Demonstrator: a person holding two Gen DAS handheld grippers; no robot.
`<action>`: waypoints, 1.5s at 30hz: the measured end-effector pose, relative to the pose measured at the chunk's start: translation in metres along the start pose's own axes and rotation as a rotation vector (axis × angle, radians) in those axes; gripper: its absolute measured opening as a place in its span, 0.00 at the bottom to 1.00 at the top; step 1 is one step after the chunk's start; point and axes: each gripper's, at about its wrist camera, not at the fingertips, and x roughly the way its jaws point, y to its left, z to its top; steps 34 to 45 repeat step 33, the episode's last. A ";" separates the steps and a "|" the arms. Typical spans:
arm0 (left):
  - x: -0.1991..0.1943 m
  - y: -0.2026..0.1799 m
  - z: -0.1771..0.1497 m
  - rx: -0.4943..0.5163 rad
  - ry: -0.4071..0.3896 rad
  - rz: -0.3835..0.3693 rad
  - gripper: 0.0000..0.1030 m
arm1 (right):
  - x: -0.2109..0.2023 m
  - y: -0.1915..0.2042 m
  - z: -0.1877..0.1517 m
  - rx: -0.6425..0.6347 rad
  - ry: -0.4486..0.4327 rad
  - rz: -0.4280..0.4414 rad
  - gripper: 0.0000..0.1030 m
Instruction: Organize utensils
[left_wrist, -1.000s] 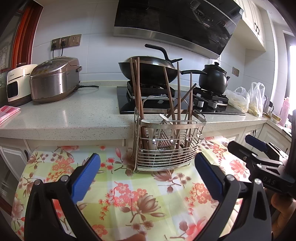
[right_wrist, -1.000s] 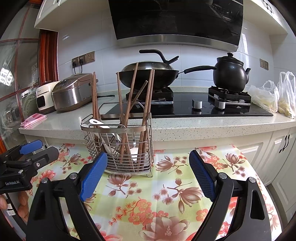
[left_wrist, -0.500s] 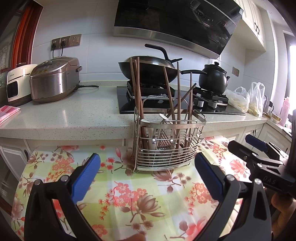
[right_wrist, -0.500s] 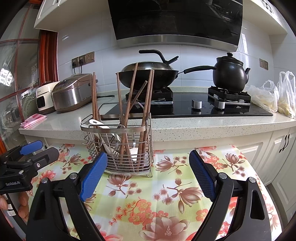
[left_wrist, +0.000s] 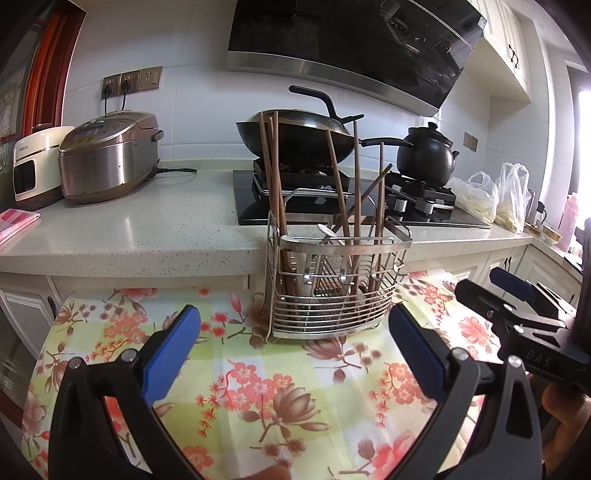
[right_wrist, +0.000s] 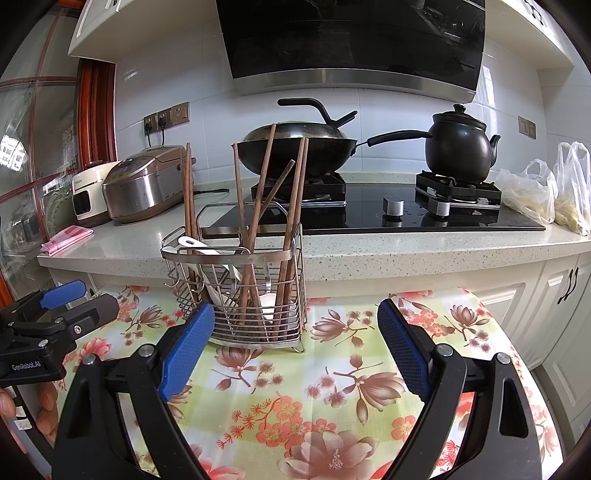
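A steel wire utensil rack (left_wrist: 334, 291) (right_wrist: 236, 291) stands on the floral tablecloth (left_wrist: 258, 384) (right_wrist: 325, 387). Several brown wooden chopsticks (left_wrist: 275, 184) (right_wrist: 266, 192) stick up from it, and a white spoon (left_wrist: 328, 232) (right_wrist: 197, 244) leans inside. My left gripper (left_wrist: 293, 332) is open just in front of the rack, nothing between its blue pads. My right gripper (right_wrist: 295, 332) is open too, with the rack ahead and slightly left of its gap. In each wrist view the other gripper shows at the side, held by a hand.
Behind the table runs a speckled counter (left_wrist: 147, 229) with a rice cooker (left_wrist: 107, 157), a wok (left_wrist: 295, 136) and a black kettle (left_wrist: 428, 155) on a hob. Plastic bags (left_wrist: 495, 199) lie at the right, a pink cloth (right_wrist: 66, 236) at the left.
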 end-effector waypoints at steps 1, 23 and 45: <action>0.000 0.000 0.000 0.001 0.001 0.000 0.96 | 0.000 0.000 0.000 0.000 0.000 0.000 0.82; 0.004 -0.003 -0.005 0.013 0.020 -0.013 0.96 | 0.000 0.000 0.000 -0.002 0.001 0.001 0.82; 0.006 -0.002 -0.005 0.012 0.022 -0.011 0.96 | 0.000 0.000 0.000 -0.003 0.001 0.000 0.82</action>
